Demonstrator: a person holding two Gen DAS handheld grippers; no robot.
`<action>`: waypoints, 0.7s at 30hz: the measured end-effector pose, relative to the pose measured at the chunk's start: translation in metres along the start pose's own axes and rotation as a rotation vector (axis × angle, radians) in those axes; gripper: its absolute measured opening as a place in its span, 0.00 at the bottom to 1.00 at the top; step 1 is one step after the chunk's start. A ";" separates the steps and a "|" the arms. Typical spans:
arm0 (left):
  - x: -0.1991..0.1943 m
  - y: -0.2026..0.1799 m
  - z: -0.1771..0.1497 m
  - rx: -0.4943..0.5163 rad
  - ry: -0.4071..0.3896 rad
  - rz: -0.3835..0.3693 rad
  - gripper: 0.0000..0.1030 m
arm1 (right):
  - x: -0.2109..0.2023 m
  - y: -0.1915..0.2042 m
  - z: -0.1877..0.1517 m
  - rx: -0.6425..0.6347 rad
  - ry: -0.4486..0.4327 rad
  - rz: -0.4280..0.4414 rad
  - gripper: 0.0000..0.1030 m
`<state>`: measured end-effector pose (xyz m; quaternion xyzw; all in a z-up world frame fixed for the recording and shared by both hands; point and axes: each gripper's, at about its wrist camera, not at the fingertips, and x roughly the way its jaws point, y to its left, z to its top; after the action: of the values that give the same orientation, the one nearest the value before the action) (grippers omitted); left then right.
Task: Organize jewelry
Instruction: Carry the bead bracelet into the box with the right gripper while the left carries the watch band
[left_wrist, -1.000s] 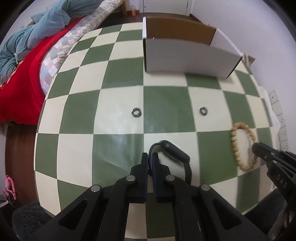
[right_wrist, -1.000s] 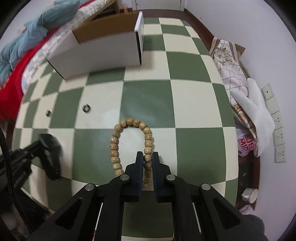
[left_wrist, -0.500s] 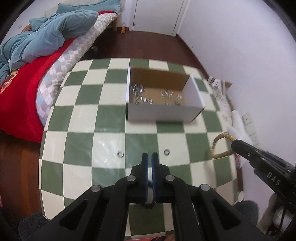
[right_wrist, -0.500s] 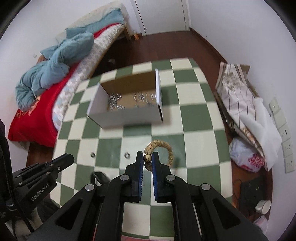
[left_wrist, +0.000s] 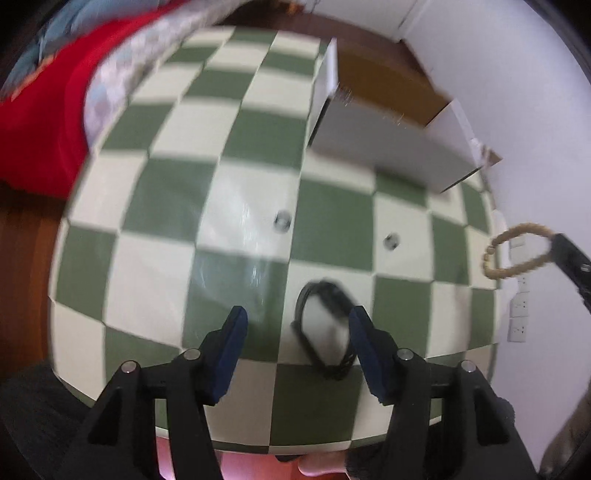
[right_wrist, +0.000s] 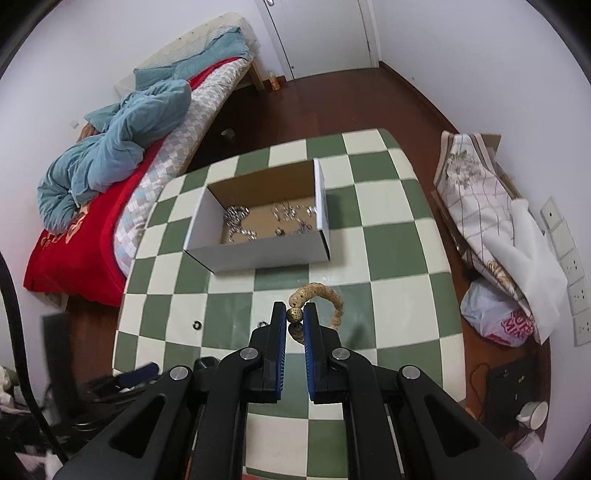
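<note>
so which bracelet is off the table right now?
The beaded bracelet, pinched in the right claw and hanging. The black band lies on the checkered table.

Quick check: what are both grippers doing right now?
Left gripper: jaws opening, black band lying loose between them.
Right gripper: shut on beaded bracelet.

box: white cardboard box (right_wrist: 258, 254) upper centre of checkered table (right_wrist: 399, 243), silver jewelry (right_wrist: 236, 218) inside
rings: two small metal rings (left_wrist: 282, 221) mid-frame, below box
bracelet: black bangle (left_wrist: 325, 328) lower centre
</note>
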<state>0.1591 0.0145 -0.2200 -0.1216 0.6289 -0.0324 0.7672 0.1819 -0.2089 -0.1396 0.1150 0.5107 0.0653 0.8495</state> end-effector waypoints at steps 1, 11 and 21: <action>0.011 0.000 -0.003 -0.005 0.025 0.000 0.53 | 0.003 -0.003 -0.003 0.009 0.009 0.000 0.09; 0.029 -0.026 -0.018 0.131 -0.016 0.053 0.03 | 0.007 -0.014 -0.010 0.031 0.017 -0.029 0.09; -0.049 -0.052 0.015 0.188 -0.191 -0.011 0.03 | -0.018 -0.010 0.015 0.034 -0.038 0.023 0.09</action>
<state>0.1686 -0.0234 -0.1589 -0.0551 0.5465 -0.0835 0.8314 0.1868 -0.2245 -0.1195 0.1364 0.4941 0.0642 0.8562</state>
